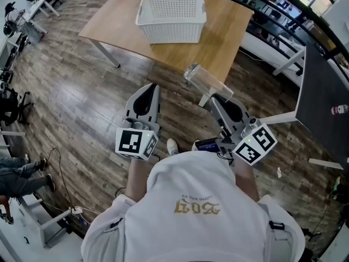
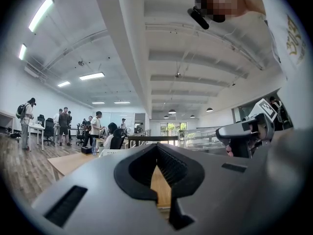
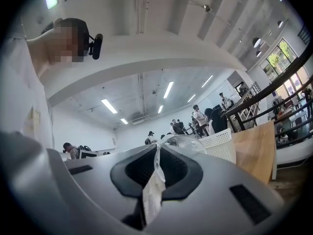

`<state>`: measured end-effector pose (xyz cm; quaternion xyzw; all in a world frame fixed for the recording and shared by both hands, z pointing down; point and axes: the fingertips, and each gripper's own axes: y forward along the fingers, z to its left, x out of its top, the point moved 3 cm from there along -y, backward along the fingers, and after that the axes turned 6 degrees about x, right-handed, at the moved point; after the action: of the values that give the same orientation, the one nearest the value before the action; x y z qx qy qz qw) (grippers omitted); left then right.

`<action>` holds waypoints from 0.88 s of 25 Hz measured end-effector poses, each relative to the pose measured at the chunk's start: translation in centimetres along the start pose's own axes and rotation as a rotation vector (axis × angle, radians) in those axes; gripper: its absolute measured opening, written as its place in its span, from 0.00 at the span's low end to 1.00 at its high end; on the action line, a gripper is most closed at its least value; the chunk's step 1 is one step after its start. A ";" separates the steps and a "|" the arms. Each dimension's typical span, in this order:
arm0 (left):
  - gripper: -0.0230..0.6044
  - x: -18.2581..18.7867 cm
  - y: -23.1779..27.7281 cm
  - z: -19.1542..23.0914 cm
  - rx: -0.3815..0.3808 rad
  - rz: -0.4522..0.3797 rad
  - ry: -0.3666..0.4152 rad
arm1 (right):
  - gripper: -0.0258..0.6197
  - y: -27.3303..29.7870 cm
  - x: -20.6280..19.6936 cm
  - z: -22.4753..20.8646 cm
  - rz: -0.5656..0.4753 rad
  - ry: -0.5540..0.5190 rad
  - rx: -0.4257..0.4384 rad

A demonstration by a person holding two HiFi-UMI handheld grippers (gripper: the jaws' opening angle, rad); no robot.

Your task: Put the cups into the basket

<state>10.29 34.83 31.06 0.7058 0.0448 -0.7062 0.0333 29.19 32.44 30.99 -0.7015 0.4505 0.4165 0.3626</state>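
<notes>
A white slatted basket (image 1: 172, 21) stands on the wooden table (image 1: 229, 34) ahead of me. My right gripper (image 1: 216, 98) is shut on the wall of a clear plastic cup (image 1: 204, 79), which it holds tilted in the air just off the table's near edge. In the right gripper view the cup (image 3: 188, 143) sticks out past the closed jaws of the right gripper (image 3: 157, 155), with the basket (image 3: 220, 142) beyond it. My left gripper (image 1: 153, 89) hangs over the floor left of the cup. It is shut with nothing in it (image 2: 157, 148).
The table has metal legs (image 1: 106, 53) and stands on a dark wood floor. Railings and white desks (image 1: 283, 48) lie to the right. Chairs and desks line the left edge (image 1: 22, 26). Several people stand far off in the room (image 2: 63, 126).
</notes>
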 end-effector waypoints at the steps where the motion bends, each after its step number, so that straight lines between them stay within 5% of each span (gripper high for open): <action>1: 0.05 0.0 0.0 -0.2 0.003 0.003 0.003 | 0.08 -0.2 0.2 0.0 0.003 -0.002 0.004; 10: 0.05 -0.1 1.1 -3.3 0.053 0.015 0.024 | 0.08 -2.9 1.5 -1.7 0.002 0.030 0.068; 22: 0.05 -0.8 3.6 -1.3 0.051 0.025 0.006 | 0.08 -0.5 1.9 -3.1 -0.012 0.044 0.062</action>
<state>12.02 31.41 31.82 0.7089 0.0182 -0.7046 0.0238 30.94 29.27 30.49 -0.7016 0.4670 0.3845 0.3767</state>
